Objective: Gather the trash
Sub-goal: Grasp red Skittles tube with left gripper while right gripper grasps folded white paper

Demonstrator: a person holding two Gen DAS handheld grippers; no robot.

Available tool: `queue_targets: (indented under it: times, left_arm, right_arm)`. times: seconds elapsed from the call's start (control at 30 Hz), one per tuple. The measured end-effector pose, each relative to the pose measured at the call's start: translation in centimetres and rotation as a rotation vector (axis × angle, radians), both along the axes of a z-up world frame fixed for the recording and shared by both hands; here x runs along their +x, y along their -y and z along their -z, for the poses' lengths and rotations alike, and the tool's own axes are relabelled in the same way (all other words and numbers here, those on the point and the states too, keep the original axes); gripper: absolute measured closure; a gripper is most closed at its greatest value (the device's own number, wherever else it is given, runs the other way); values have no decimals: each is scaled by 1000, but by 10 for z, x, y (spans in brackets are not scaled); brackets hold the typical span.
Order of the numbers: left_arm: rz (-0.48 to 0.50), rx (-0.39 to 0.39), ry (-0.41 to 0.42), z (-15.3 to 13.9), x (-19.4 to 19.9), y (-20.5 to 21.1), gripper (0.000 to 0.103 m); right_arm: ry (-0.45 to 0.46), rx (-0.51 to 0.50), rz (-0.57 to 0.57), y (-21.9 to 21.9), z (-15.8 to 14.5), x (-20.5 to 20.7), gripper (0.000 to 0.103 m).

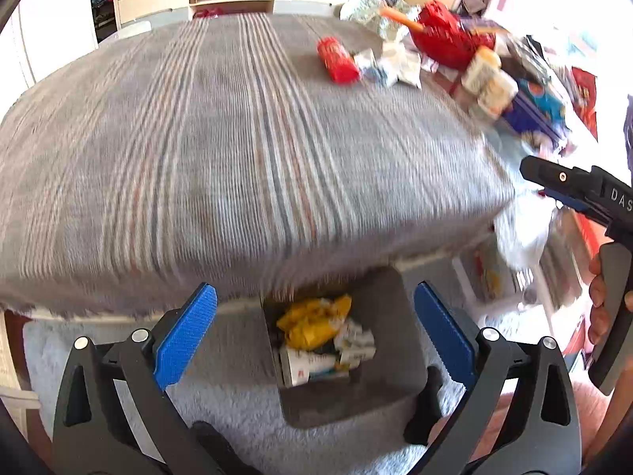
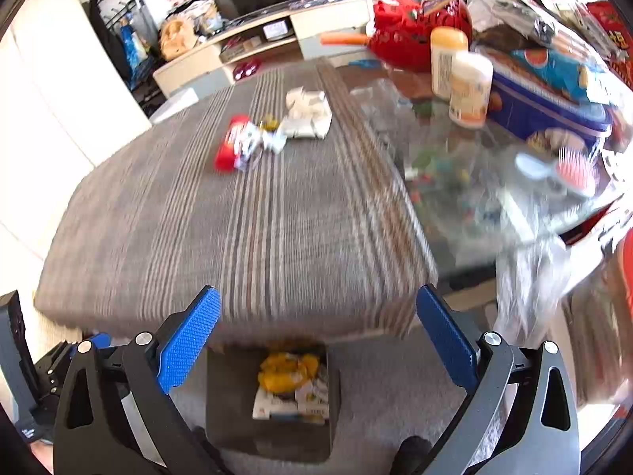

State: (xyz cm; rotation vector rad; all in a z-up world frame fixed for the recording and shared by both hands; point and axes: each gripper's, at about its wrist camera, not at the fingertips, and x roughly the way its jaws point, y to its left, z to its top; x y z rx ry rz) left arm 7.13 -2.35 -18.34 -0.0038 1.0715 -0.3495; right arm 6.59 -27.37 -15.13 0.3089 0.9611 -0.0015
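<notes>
Left gripper [image 1: 315, 332]: jaws spread wide, nothing held.
Right gripper [image 2: 318, 336]: jaws spread wide, nothing held.
Bin [image 1: 395, 316]: placed on the carpet below the table edge (wrappers inside).
Remaining trash [image 2: 253, 140]: left on the striped cloth [image 2: 198, 217], far side.

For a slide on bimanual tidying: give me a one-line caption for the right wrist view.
Open right gripper above a gray bin of wrappers, with a red packet left on the striped tablecloth.

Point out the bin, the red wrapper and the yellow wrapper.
bin [image 1: 399, 340], left wrist view, right inner wall.
red wrapper [image 2: 231, 144], right wrist view, its middle.
yellow wrapper [image 1: 312, 318], left wrist view, crumpled middle.
</notes>
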Motion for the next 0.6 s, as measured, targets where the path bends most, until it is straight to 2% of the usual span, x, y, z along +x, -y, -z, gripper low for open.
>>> queue_targets:
  times: [0.17, 0.4, 0.47, 0.6]
  left_arm:
    - [-7, -5, 35, -20, 40, 8, 8]
    - [-28, -17, 88, -46, 98, 24, 8]
    - [-47, -24, 94, -50, 119, 28, 8]
    - [-61, -21, 104, -50, 159, 37, 8]
  right_arm:
    - [20, -18, 10, 2, -15, 35, 3]
    - [25, -18, 13, 7, -18, 90, 5]
    - [30, -13, 13, 9, -17, 106, 9]
    - [14, 15, 18, 15, -12, 139, 24]
